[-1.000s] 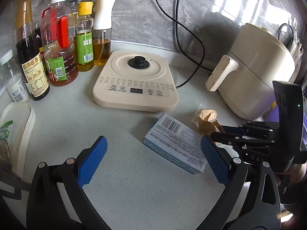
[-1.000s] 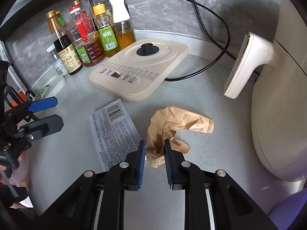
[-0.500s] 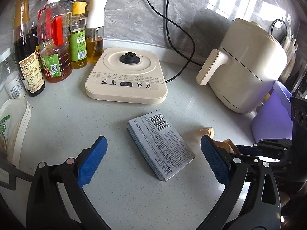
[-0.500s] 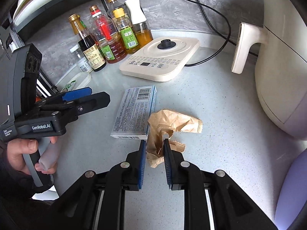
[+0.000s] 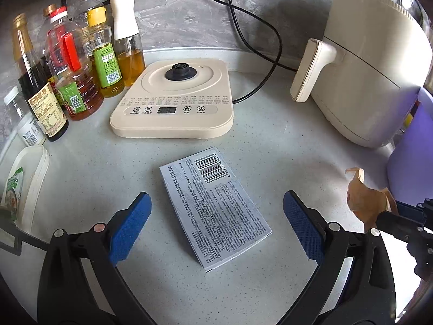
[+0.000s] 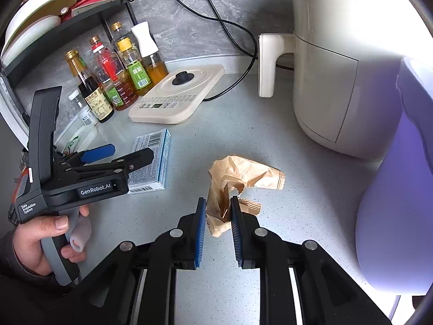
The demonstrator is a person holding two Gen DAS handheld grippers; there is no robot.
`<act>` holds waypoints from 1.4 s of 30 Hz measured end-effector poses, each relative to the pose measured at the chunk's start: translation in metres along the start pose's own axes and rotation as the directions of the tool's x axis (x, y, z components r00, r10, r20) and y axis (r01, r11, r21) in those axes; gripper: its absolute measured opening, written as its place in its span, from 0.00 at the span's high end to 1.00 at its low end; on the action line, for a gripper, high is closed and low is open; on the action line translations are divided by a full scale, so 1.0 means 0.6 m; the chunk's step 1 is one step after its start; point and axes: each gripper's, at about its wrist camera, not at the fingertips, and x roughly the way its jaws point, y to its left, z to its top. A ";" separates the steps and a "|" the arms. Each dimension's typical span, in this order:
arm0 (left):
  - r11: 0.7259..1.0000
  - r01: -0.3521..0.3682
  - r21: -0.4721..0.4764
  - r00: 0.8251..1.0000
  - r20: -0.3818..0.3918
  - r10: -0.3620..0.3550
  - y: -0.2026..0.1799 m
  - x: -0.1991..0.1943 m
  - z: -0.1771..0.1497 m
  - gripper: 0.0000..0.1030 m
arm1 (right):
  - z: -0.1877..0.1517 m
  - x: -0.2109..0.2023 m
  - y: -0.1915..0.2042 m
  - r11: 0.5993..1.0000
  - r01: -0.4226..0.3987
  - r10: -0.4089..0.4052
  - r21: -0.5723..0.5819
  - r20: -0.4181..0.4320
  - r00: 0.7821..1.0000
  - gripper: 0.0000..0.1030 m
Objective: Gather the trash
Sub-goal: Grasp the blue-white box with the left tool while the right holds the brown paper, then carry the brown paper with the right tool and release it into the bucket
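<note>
Crumpled brown paper wrapper (image 6: 238,178) is pinched between the blue pads of the right gripper (image 6: 217,214), whose jaws are nearly closed on its lower fold; most of the wrapper hangs forward of the pads, and whether it clears the countertop (image 6: 270,135) cannot be told. It is judged to be very light, soft and springy, so a grip on a bunched fold, as taken now, should serve better than one on a loose flap, which could tear or slip out. A flat cardboard box (image 5: 213,205) with a barcode lies face down on the counter between the widely spread, empty pads of the left gripper (image 5: 216,224), without being touched by them. The box is judged to be stiff, light and probably empty; being low and broad, it would best be taken across its narrower width or lifted by one edge. A lilac bin (image 6: 392,189) stands at the right beside the air fryer (image 6: 338,67); its inside is not seen, so its contents cannot be told. Oil and sauce bottles (image 5: 73,73) partly filled with amber and dark liquids are ranged at the back left, near a kettle base (image 5: 173,103).
</note>
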 end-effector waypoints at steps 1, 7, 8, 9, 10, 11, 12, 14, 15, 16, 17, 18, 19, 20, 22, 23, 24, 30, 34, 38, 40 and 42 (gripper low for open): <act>1.000 -0.003 -0.003 1.000 -0.009 0.003 -0.004 0.004 -0.001 0.06 | 0.000 -0.002 -0.002 1.000 0.004 -0.004 0.005 0.003 1.000 0.82; 0.998 -0.058 0.024 0.995 -0.074 0.060 -0.012 0.029 -0.017 0.06 | -0.001 -0.006 -0.010 0.999 0.018 -0.019 0.027 0.012 1.000 0.82; 0.998 -0.061 0.016 0.995 -0.083 0.062 -0.008 0.030 -0.021 0.07 | -0.001 -0.006 -0.009 0.999 0.019 -0.019 0.025 0.012 1.000 0.82; 0.998 -0.062 0.007 0.994 -0.092 0.062 -0.004 0.031 -0.024 0.09 | -0.001 -0.007 -0.009 1.000 0.019 -0.020 0.023 0.013 1.000 0.82; 0.998 -0.060 -0.004 0.993 -0.102 0.060 0.003 0.032 -0.026 0.15 | -0.002 -0.008 -0.007 1.000 0.019 -0.019 0.021 0.012 1.000 0.82; 0.998 -0.058 -0.020 0.992 -0.114 0.055 0.011 0.032 -0.028 0.25 | -0.002 -0.009 -0.005 1.000 0.019 -0.019 0.018 0.013 1.000 0.82; 0.998 -0.052 -0.040 0.991 -0.127 0.047 0.019 0.033 -0.030 0.30 | -0.001 -0.011 -0.002 1.000 0.018 -0.018 0.013 0.015 1.000 0.82; 0.996 -0.031 -0.081 0.991 -0.129 0.021 0.037 0.029 -0.033 0.33 | 0.002 -0.015 0.003 1.000 0.016 -0.016 0.002 0.019 1.000 0.82; 0.995 -0.025 -0.099 0.992 -0.124 0.013 0.046 0.024 -0.035 0.34 | 0.004 -0.017 0.005 1.000 0.015 -0.015 -0.002 0.022 1.000 0.82; 0.993 -0.019 -0.115 0.994 -0.112 0.006 0.055 0.018 -0.036 0.34 | 0.006 -0.020 0.008 1.000 0.014 -0.014 -0.007 0.024 1.000 0.82; 0.991 -0.006 -0.130 0.995 -0.096 -0.006 0.063 0.011 -0.037 0.34 | 0.009 -0.023 0.011 1.000 0.014 -0.014 -0.014 0.028 1.000 0.82; 0.990 0.002 -0.138 0.997 -0.081 -0.013 0.069 0.004 -0.036 0.35 | 0.011 -0.027 0.013 1.000 0.015 -0.014 -0.024 0.033 0.999 0.82; 0.990 0.004 -0.142 0.998 -0.063 -0.013 0.075 -0.006 -0.034 0.35 | 0.015 -0.032 0.017 0.999 0.018 -0.016 -0.034 0.039 0.999 0.82; 0.989 0.006 -0.146 0.999 -0.045 -0.013 0.081 -0.016 -0.032 0.35 | 0.019 -0.037 0.021 0.999 0.020 -0.018 -0.043 0.046 0.999 0.82; 0.988 0.015 -0.155 1.000 -0.012 -0.017 0.090 -0.036 -0.024 0.36 | 0.029 -0.051 0.028 0.998 0.021 -0.017 -0.059 0.066 0.998 0.82; 0.988 0.018 -0.153 1.000 0.007 -0.017 0.094 -0.046 -0.019 0.36 | 0.033 -0.059 0.032 0.998 0.021 -0.016 -0.067 0.077 0.997 0.82; 0.988 0.024 -0.151 0.999 0.025 -0.020 0.097 -0.055 -0.014 0.36 | 0.038 -0.067 0.035 0.997 0.023 -0.016 -0.073 0.089 0.996 0.82; 0.988 0.066 -0.141 0.991 0.123 -0.049 0.106 -0.111 0.023 0.36 | 0.063 -0.112 0.049 0.995 0.032 -0.017 -0.094 0.157 0.988 0.82; 0.988 0.100 -0.119 0.980 0.182 -0.077 0.097 -0.149 0.046 0.36 | 0.079 -0.154 0.055 0.993 0.056 -0.032 -0.106 0.211 0.977 0.82; 0.987 0.144 -0.075 0.966 0.227 -0.124 0.076 -0.174 0.069 0.36 | 0.093 -0.198 0.046 0.992 0.093 -0.066 -0.090 0.267 0.961 0.82; 0.986 0.162 -0.046 0.958 0.247 -0.146 0.063 -0.183 0.080 0.36 | 0.098 -0.218 0.036 0.990 0.118 -0.091 -0.076 0.288 0.953 0.82; 0.982 0.186 -0.025 0.950 0.259 -0.173 0.052 -0.190 0.091 0.36 | 0.101 -0.236 0.024 0.988 0.142 -0.118 -0.057 0.308 0.944 0.82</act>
